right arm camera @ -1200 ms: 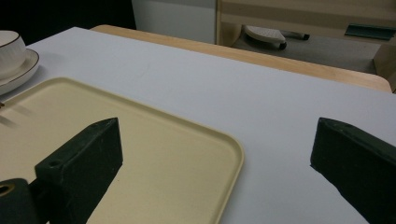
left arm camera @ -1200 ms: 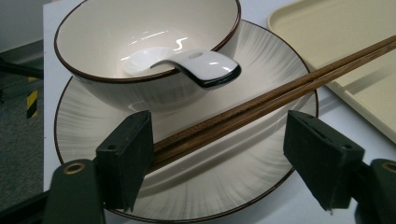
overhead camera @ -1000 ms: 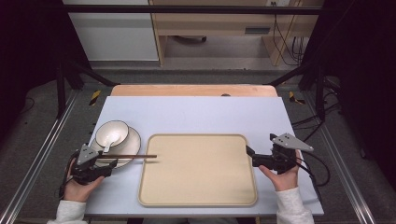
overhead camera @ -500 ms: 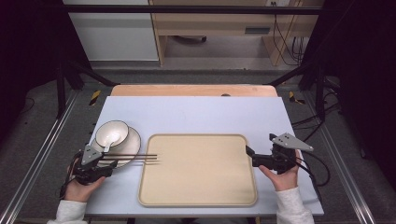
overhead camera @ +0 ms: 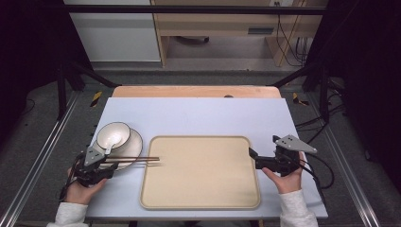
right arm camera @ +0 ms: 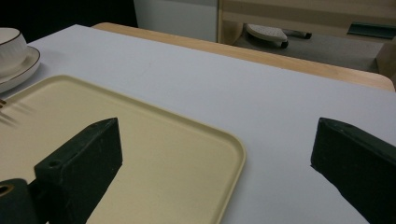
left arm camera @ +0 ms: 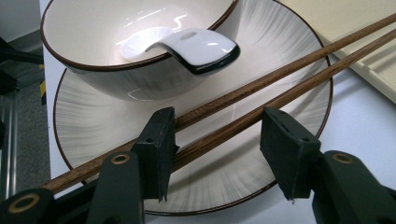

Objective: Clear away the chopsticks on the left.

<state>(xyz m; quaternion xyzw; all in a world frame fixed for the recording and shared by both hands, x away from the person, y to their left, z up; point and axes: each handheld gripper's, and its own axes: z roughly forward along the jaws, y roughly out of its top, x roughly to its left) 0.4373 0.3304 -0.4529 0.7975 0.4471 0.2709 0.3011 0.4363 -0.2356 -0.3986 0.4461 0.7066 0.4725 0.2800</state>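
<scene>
Moved: left hand-held gripper [left arm camera: 215, 154] jaws have just been closing; the chopsticks [left arm camera: 280, 81] are bracketed between them, not yet pinched. The chopsticks are laid across the plate [left arm camera: 93, 126], long axis toward the tray [overhead camera: 198, 175]. Right hand-held gripper [right arm camera: 215, 158]: wide open, empty, beside the tray.

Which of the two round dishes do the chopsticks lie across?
The flat plate, the lower, wider dish; the chopsticks cross it, while the bowl on it holds the spoon.

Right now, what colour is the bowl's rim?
Dark brown, on the white bowl; clearest in the left gripper view.
</scene>
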